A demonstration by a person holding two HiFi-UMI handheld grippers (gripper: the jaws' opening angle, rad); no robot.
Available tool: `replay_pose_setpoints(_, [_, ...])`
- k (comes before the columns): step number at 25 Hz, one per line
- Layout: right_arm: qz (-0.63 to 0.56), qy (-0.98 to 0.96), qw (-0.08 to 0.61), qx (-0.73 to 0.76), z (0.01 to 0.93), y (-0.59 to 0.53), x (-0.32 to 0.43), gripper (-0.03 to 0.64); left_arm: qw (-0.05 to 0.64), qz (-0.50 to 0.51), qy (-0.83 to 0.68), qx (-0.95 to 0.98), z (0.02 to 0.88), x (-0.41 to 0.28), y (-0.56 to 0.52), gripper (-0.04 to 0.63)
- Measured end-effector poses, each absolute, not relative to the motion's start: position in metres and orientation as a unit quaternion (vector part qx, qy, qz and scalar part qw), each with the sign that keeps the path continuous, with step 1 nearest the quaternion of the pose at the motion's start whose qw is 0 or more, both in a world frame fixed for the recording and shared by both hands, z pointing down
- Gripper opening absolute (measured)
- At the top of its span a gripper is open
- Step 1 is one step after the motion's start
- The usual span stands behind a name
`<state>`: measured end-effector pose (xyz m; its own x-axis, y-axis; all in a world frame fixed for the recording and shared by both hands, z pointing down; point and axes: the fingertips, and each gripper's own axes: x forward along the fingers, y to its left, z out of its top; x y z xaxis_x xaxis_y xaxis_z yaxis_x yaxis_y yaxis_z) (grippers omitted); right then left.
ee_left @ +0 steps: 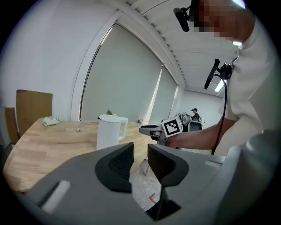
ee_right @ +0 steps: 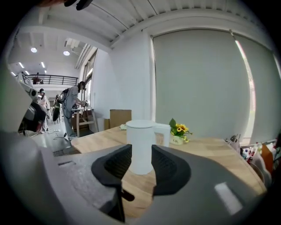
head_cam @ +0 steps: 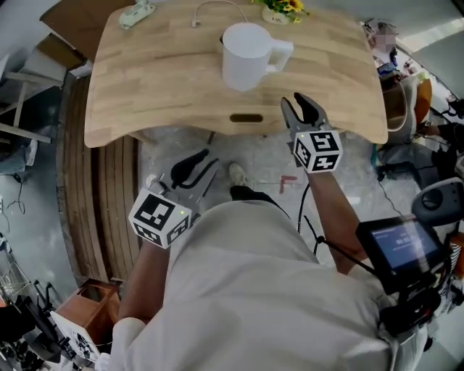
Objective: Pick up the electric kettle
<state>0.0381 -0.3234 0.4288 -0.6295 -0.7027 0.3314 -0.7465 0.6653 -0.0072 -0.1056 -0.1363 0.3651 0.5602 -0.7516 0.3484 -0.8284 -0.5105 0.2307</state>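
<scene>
A white electric kettle (head_cam: 250, 54) stands upright on the wooden table (head_cam: 159, 80), handle to the right. It shows in the left gripper view as the kettle (ee_left: 109, 132) and straight ahead in the right gripper view as the kettle (ee_right: 142, 147). My right gripper (head_cam: 302, 107) is open at the table's near edge, short of the kettle, nothing between its jaws. My left gripper (head_cam: 194, 165) is open and empty, below the table edge over the floor. The right gripper (ee_left: 147, 129) is seen from the left one.
A small pot of yellow flowers (head_cam: 283, 10), a white cable (head_cam: 206, 9) and a pale green cloth (head_cam: 136, 13) lie at the table's far side. A cardboard sheet (head_cam: 76, 22) stands beyond the table's left. A person's shoe (head_cam: 236, 173) is on the floor.
</scene>
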Motion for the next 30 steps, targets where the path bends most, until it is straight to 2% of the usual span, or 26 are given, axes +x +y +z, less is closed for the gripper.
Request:
replay_pose_setpoints(7, [0.068, -0.895, 0.157, 0.411, 0.453, -0.408, 0.032, 0.132, 0.189, 0.107, -0.479, 0.851, 0.367, -0.1, -0.178, 0.101])
replay_pose_setpoints(13, [0.063, -0.882, 0.185, 0.43, 0.483, -0.482, 0.025, 0.169, 0.208, 0.112, -0.493, 0.837, 0.376, -0.102, -0.228, 0.101])
replay_pose_setpoints(24, [0.096, -0.881, 0.177, 0.427, 0.507, -0.532, -0.005, 0.167, 0.216, 0.116, -0.509, 0.825, 0.376, -0.119, -0.254, 0.101])
replay_pose_setpoints(27, [0.101, -0.885, 0.169, 0.421, 0.507, -0.537, -0.014, 0.074, 0.217, 0.117, -0.512, 0.823, 0.377, -0.124, -0.256, 0.101])
replay_pose_setpoints(30, [0.094, -0.884, 0.165, 0.428, 0.503, -0.53, -0.021, 0.06, 0.221, 0.113, -0.514, 0.821, 0.374, -0.134, -0.249, 0.101])
